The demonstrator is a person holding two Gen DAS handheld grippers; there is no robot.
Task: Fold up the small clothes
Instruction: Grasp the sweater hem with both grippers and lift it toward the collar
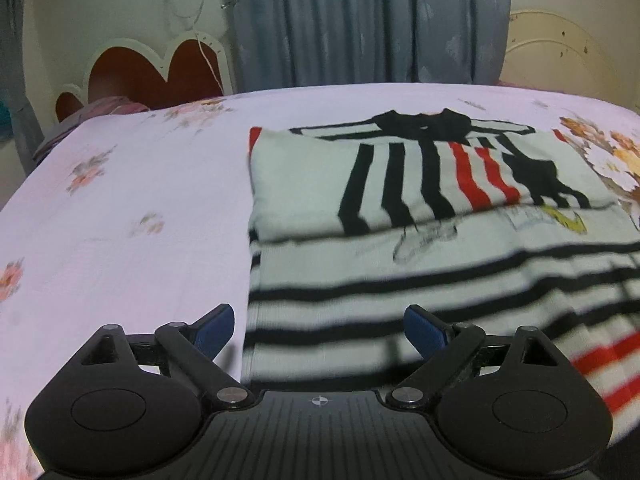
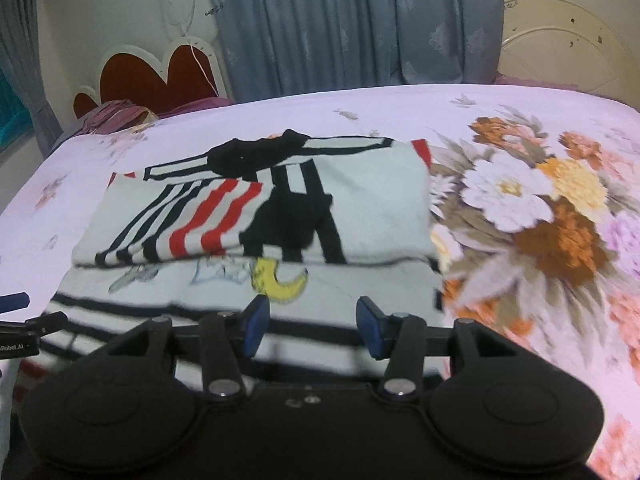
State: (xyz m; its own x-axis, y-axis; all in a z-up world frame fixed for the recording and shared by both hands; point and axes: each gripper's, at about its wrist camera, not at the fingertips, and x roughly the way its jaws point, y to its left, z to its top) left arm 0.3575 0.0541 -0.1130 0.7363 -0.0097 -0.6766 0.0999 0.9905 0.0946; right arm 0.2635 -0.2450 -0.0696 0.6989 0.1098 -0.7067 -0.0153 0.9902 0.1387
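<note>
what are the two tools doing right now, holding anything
Left tool: open, holding nothing.
Right tool: open, holding nothing.

White shirt (image 1: 400, 184) striped black and red (moon yellow); bedsheet (image 1: 120, 208) pink floral.

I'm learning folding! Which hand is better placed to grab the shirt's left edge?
Left. Its open fingers straddle the striped shirt's left edge; the right fingers hang nearer its right edge.

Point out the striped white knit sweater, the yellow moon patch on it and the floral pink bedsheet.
striped white knit sweater (image 1: 304, 176): left wrist view, plain white folded-over panel.
yellow moon patch (image 2: 280, 282): right wrist view, middle of the crescent.
floral pink bedsheet (image 1: 140, 184): left wrist view, bare stretch left of the sweater.
</note>
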